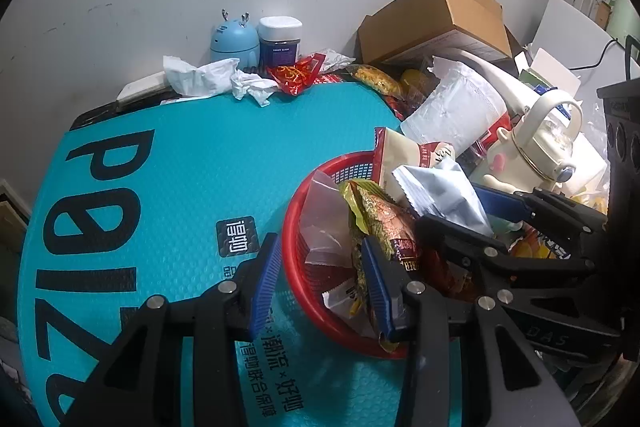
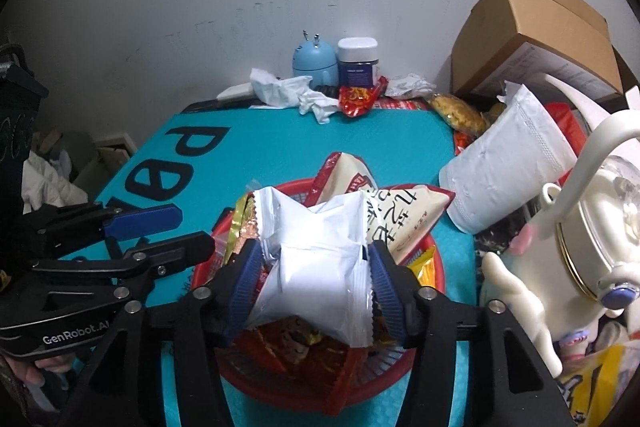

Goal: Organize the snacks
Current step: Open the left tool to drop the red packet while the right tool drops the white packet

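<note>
A red plastic basket sits on a teal mat and holds several snack packets. My right gripper is shut on a white snack packet and holds it over the basket; the packet also shows in the left wrist view. My left gripper is open and empty, straddling the basket's left rim, with one finger by a gold and red packet. A cream packet with red trim leans at the basket's far side.
A cream teapot and a white padded pouch crowd the right side. A cardboard box stands behind them. Crumpled tissues, a red wrapper, a blue gadget and a jar line the back wall.
</note>
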The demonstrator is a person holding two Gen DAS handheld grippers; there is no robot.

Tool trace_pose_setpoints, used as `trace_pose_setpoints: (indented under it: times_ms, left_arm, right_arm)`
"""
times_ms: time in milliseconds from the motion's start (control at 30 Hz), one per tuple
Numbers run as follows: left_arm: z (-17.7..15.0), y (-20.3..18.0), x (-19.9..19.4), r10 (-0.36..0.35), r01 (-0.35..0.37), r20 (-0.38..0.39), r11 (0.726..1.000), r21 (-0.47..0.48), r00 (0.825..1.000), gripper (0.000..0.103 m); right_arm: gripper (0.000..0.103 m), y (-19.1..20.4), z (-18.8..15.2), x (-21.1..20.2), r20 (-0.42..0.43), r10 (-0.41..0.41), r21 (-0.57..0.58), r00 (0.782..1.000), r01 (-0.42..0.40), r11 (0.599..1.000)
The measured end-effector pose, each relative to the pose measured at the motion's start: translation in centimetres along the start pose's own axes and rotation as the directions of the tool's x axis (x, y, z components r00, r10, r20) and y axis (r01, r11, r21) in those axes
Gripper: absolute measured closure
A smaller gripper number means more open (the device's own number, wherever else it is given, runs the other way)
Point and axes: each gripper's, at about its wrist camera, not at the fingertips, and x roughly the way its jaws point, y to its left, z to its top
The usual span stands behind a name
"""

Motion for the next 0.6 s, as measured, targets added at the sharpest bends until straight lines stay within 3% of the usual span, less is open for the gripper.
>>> trace_pose_setpoints:
  times_ms: [133, 600]
  left_arm:
    - [0.0, -0.1, -0.1, 0.005, -0.005, 0.007, 1.000, 0.003, 1.000, 0.062]
    - [0.6, -0.7, -2.8, 0.017, -0.018, 0.062, 1.000, 0.015, 0.998, 0.062]
  right_arm:
    - [0.036, 0.0, 0.0, -0.5, 0.005, 0.001, 0.004, 1.000, -0.001, 1.000]
    - [0.036, 0.6, 0.7, -3.4, 0.058, -0.026, -0.024, 0.998, 0.027, 0.999]
